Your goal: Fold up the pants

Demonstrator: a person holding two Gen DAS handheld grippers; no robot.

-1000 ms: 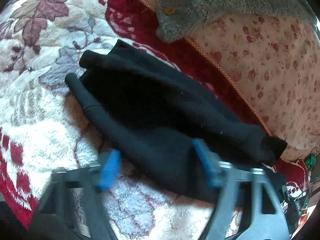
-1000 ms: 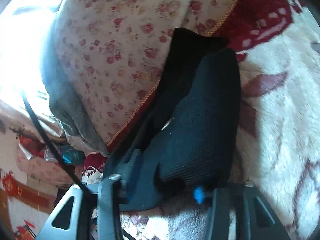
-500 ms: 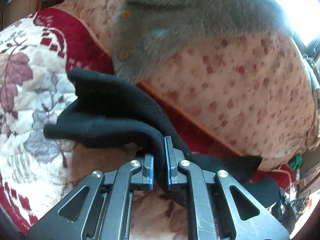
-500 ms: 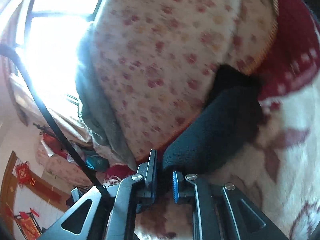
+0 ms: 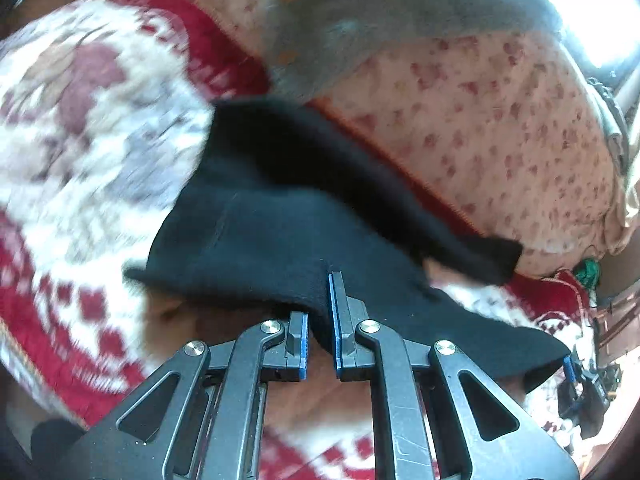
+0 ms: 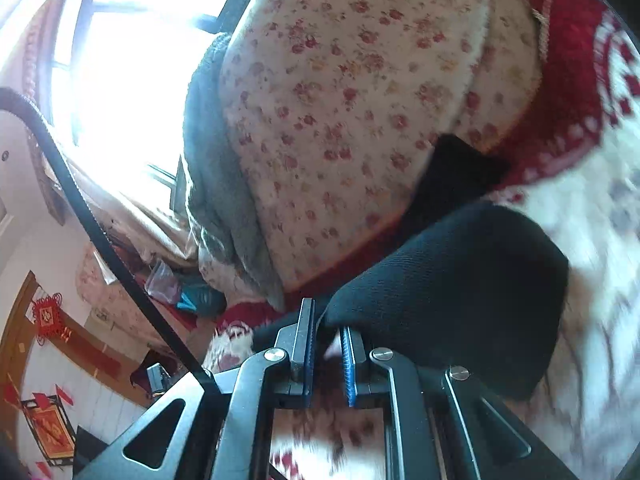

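Left wrist view — black pants (image 5: 280, 240) pinched between both grippers' jaws.

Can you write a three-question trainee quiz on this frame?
1. True or false: both claws are shut on the black pants.
2. What lies on top of the flowered quilt? A) a grey fleece B) a towel C) a book
3. Fill in: the pants rest partly on a red and white ____.

Key: 1 true: the left claw and the right claw each pinch an edge. 2 A, the grey fleece. 3 blanket.
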